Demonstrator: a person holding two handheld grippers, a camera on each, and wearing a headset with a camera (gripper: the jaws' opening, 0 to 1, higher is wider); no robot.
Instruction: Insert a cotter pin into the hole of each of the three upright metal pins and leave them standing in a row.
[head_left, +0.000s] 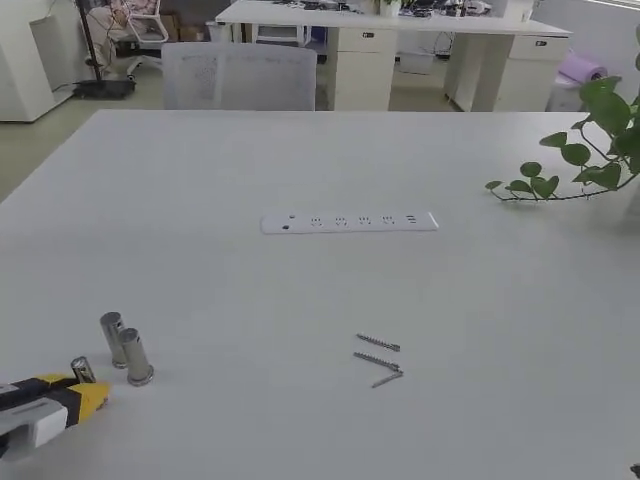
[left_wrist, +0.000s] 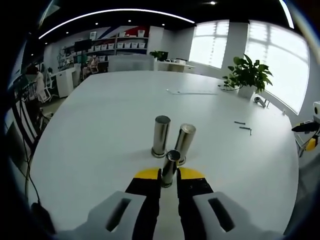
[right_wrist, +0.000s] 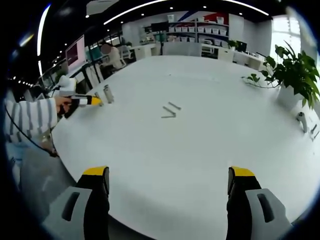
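Nearest us, at the near left of the worktop (head_left: 300, 290), our left gripper (left_wrist: 169, 176) has its jaws drawn in on one metal pin (left_wrist: 170, 165), clamping it low on the shaft as it stands upright. Our right gripper (right_wrist: 169, 175) hangs off the near right edge, jaws spread wide with nothing between them. Just beyond the held pin stand the two other metal pins (left_wrist: 161, 135), upright and just beside each other. They look like smooth, polished steel, so we judge them stiff, fairly heavy for their size and slippery. A firm hold low on the shaft should steady them and leave the upper part free. We cannot make out the hole. Further right, toward the middle, three cotter pins (head_left: 378, 358) lie flat in a loose cluster. They are thin, light wire, likely fiddly to lift, and best pinched at one end so the legs lead. Farther off lies a power strip (head_left: 350, 222), and a plant (head_left: 590, 150) trails in at the far right.
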